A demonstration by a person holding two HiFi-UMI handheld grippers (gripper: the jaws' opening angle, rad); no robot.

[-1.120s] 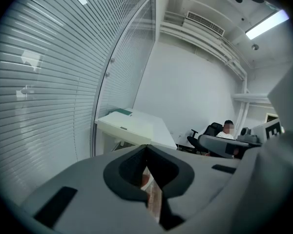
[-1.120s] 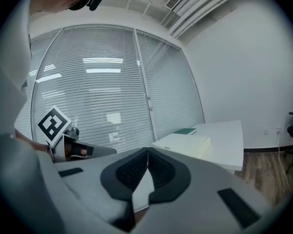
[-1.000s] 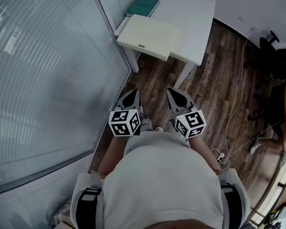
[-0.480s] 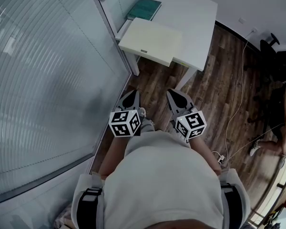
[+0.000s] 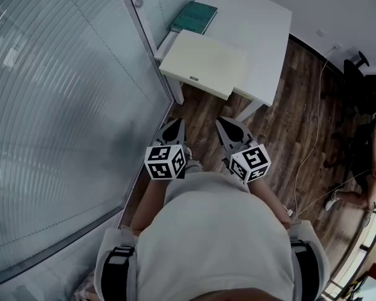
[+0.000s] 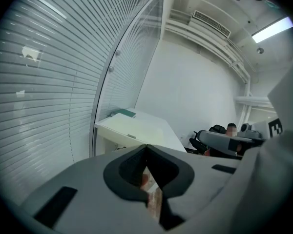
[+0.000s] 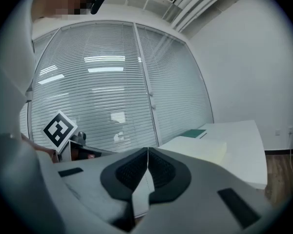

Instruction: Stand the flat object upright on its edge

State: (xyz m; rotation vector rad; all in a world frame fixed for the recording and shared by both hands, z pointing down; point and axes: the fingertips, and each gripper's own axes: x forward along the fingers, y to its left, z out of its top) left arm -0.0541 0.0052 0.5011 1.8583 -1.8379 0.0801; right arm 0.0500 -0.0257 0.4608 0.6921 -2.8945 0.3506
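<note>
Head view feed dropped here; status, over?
Left gripper, right gripper shut, empty. Green book flat on white table. Cream box overhangs table's near edge.

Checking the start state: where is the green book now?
Head view: the green book lies on the white table's far left corner, beside the cream board and glass wall.

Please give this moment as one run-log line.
stage: short of white table | left tool: shut, empty | right tool: shut, empty | cream flat box: flat on table

Book behind flat object on table
</note>
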